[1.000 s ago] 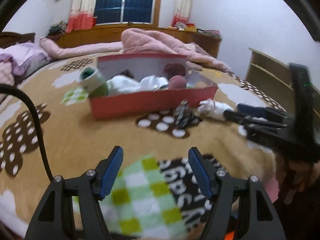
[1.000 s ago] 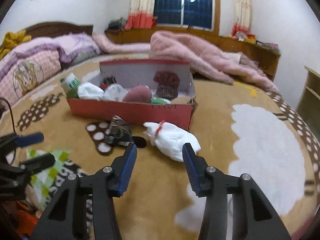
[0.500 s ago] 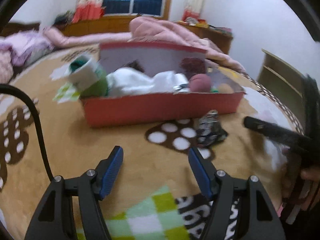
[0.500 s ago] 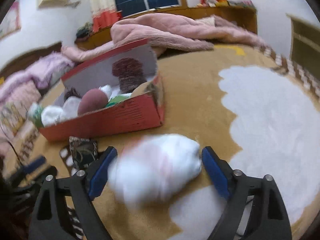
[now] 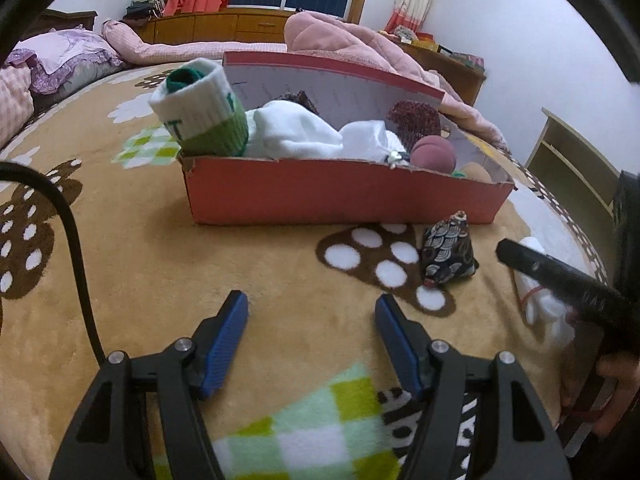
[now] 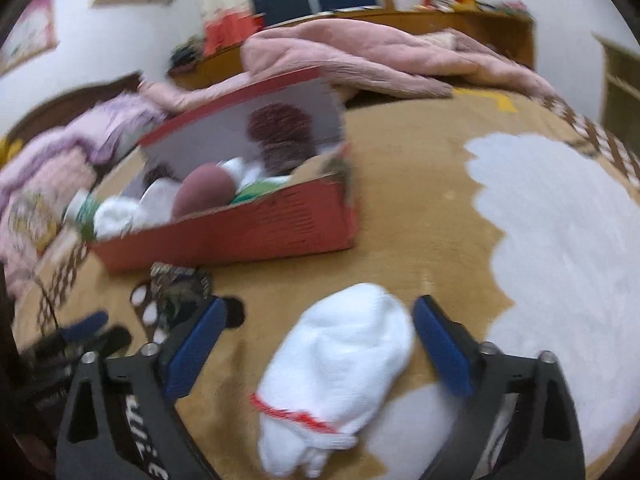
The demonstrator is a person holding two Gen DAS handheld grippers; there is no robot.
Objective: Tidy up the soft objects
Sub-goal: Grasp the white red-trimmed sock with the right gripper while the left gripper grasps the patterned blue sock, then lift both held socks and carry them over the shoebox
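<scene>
Spread over the bed, a tan plush blanket [image 5: 248, 264] with brown and white patches carries everything we are sorting. On it, right in front of us, a rolled white sock bundle [image 6: 340, 376] with a red thread near one end lies between the blue pads of our right gripper [image 6: 316, 348]. Its jaws have just been closing after a wider spread, yet they stand clearly apart, with blanket showing between each pad and the bundle, so nothing is gripped. This gripper tilts downward and is rolled a little, which sets the scene slanting in its view. Just left of the bundle a small dark patterned pouch [image 5: 446, 252] sits on a spotted brown patch, close to the front wall of the red cardboard box [image 5: 340, 196]. That box holds more soft things: a green and white sock roll [image 5: 202, 110] at its left end, white socks [image 5: 296, 134], a round mauve ball [image 5: 434, 154] and a dark red knitted piece [image 5: 414, 120]. Our left gripper [image 5: 310, 340] angles down over bare blanket short of the box, its jaws held wide with nothing between them. Behind the box lies a rumpled pink quilt [image 5: 340, 40].
</scene>
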